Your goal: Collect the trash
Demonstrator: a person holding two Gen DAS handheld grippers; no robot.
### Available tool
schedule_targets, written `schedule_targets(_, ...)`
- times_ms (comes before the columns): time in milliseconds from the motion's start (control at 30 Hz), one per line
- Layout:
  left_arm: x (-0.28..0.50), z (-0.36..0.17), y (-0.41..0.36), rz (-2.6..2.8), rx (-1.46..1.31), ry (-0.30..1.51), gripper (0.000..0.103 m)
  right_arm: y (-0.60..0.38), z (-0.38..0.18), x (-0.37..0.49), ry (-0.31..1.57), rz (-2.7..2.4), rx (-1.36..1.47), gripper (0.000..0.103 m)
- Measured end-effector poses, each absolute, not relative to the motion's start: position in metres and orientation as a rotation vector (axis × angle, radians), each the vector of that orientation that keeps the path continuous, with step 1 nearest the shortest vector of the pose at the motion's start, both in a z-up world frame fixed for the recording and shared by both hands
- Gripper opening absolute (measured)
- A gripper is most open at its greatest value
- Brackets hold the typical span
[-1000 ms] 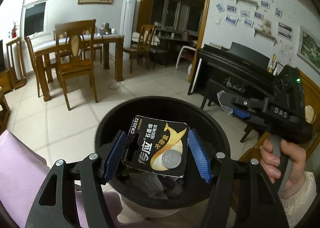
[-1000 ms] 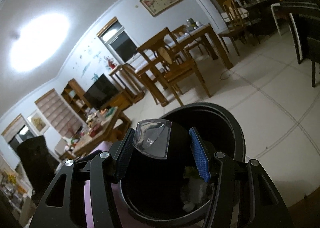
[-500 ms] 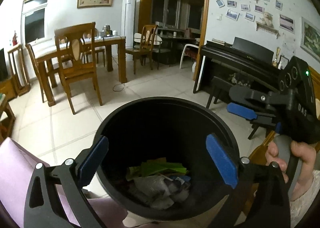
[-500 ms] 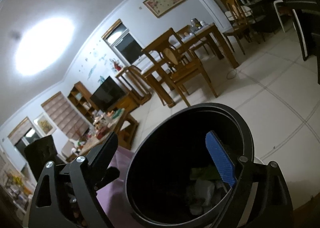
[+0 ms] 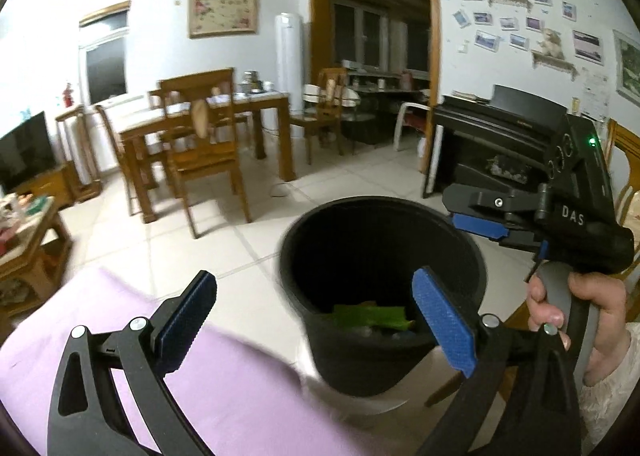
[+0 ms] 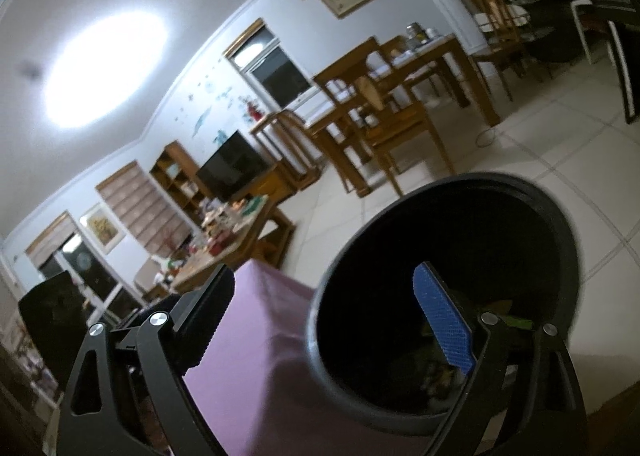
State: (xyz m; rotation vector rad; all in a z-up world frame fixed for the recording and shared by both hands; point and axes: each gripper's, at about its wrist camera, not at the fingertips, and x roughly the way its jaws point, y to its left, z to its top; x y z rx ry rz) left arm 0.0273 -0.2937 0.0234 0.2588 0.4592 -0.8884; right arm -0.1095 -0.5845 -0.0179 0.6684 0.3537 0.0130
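Beside black bin (image 5: 384, 360): purple cloth (image 5: 248, 388); behind, wooden dining chairs (image 5: 200, 159).

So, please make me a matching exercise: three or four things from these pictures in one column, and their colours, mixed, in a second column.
Things:
1. trash bin
2. cloth
3. wrapper in the bin
4. dining table

Colours:
a. green
b. brown wood
c. black
d. purple

Pairs: 1-c, 2-d, 3-a, 4-b

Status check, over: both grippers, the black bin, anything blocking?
Left gripper open, empty. Right gripper open, empty. Black bin upright, green trash inside. Nothing blocking.
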Motion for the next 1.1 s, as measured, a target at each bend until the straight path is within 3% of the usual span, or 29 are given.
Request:
schedule_targets(167,0.03,0.026,-0.233,-0.752,0.217,0.474,0.098,-0.525,-0.009,-0.081,0.395,0.096,0.628,0.094)
schedule_targets(700,0.057,0.011,-0.038,-0.263,0.055,0.505,0.098,-0.27,-0.006,0.016,0.599,0.366,0.416,0.094)
schedule_targets(1100,0.07,0.003,0.009,-0.15,-0.039,0.526,0.098,-0.183,-0.004,0.049,0.458,0.24,0.229,0.098)
